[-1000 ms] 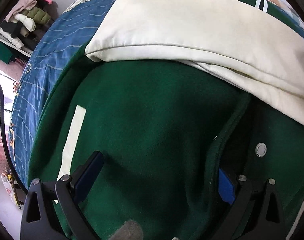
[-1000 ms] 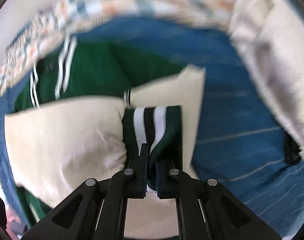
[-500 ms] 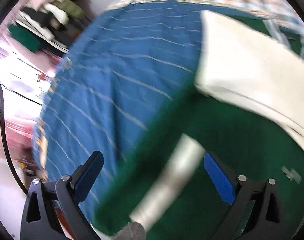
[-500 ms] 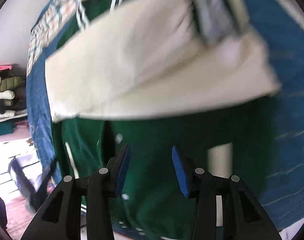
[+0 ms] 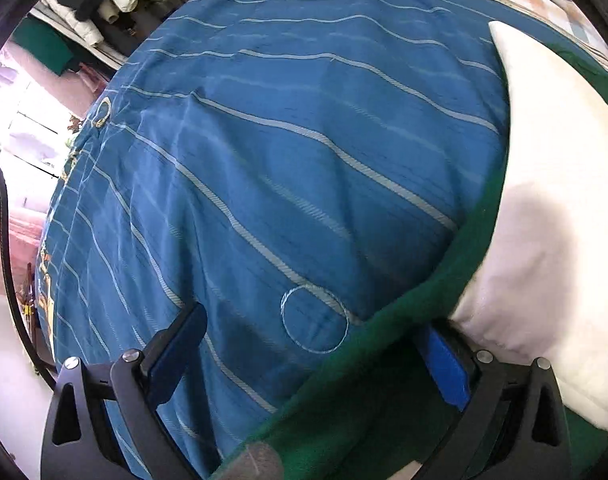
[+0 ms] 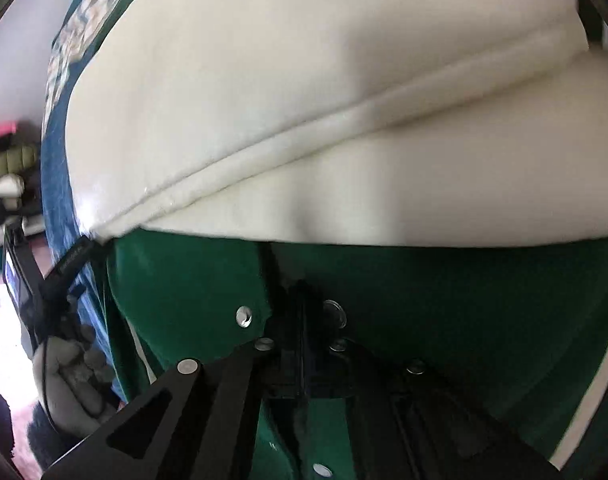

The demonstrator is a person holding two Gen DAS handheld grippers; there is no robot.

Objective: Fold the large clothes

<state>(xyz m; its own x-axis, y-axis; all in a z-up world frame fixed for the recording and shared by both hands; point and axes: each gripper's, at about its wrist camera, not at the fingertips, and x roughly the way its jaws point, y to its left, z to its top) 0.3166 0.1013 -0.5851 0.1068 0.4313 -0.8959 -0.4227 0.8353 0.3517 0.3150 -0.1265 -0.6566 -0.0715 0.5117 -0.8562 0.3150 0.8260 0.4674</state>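
So the green jacket (image 5: 367, 392) with its cream sleeves (image 5: 543, 208) is lying on the bed, over a blue striped bedspread (image 5: 264, 160). In the left wrist view it fills the lower right and right edge of the frame, and the bedspread takes up pretty much everything else. The left tool (image 5: 315, 364) is spread wide: its left finger sits over bare bedspread at lower left, while the right one is tucked against the green hem, just below the cream sleeve. In the right wrist view the cream sleeves (image 6: 323, 92) cover the whole top half and the green body (image 6: 463, 312) runs across the bottom. The right tool (image 6: 302, 332) is pressed together there, pinching the jacket's front edge between two snap buttons (image 6: 244, 316). The left tool also shows at far left, held in a gloved hand (image 6: 70, 380).
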